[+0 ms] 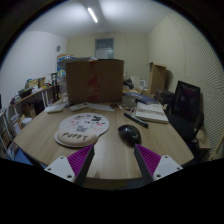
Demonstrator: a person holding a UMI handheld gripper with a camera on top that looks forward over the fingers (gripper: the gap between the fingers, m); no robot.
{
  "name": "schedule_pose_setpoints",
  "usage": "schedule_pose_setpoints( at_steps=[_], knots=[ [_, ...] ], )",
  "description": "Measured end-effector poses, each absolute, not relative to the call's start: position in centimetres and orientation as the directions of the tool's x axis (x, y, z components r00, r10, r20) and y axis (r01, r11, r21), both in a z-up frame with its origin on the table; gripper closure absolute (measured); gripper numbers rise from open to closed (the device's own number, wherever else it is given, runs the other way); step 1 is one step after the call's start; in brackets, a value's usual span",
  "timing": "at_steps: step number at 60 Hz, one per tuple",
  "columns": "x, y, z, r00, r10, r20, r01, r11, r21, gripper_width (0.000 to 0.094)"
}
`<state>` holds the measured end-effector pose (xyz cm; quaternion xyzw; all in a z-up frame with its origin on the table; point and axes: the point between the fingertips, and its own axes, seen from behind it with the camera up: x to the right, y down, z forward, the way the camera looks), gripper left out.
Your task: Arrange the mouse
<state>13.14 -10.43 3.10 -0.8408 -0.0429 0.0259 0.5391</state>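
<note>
A black mouse (129, 133) lies on the wooden table (110, 165), just ahead of my right finger and to the right of a white round mouse mat (82, 127) with printed figures. My gripper (112, 163) hangs above the table's near part, short of both. Its fingers stand wide apart with purple pads (148, 158) showing, and only bare wood lies between them. The mouse is apart from the mat, a short gap between them.
A large cardboard box (95, 80) stands at the table's far side. Papers and a book (150, 113) lie at the right, next to a black chair (186, 102). Shelves with clutter (35, 100) line the left wall. Another box (158, 77) stands at the back right.
</note>
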Motion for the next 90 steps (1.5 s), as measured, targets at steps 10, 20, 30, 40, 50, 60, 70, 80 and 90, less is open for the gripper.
schedule_pose_setpoints(
  at_steps=[10, 20, 30, 40, 50, 60, 70, 80, 90],
  knots=[
    [17.2, -6.0, 0.4, 0.996, 0.089, 0.012, 0.054, -0.478, -0.877, 0.0112],
    [18.2, -2.3, -1.1, 0.994, 0.104, -0.024, 0.032, -0.498, -0.866, 0.0118],
    [18.8, 1.3, -1.0, 0.997, 0.077, -0.022, 0.019, -0.498, -0.867, 0.0109],
    [19.1, 1.9, -1.3, 0.999, 0.045, -0.021, 0.006, -0.525, -0.851, 0.0128],
    [20.1, 1.7, -1.3, 0.999, -0.031, -0.023, -0.036, -0.519, -0.854, 0.0373],
    [20.0, 1.2, -1.4, 0.996, -0.094, 0.002, -0.048, -0.521, -0.852, 0.0476],
    [19.2, 0.2, 0.8, 0.99, -0.127, -0.059, -0.113, -0.47, -0.876, 0.0543],
    [13.9, 0.5, 12.0, 0.988, -0.079, -0.131, -0.149, -0.307, -0.94, 0.0547],
    [4.0, 3.9, 15.7, 0.996, 0.03, -0.079, -0.066, -0.295, -0.953, 0.0547]
  ],
)
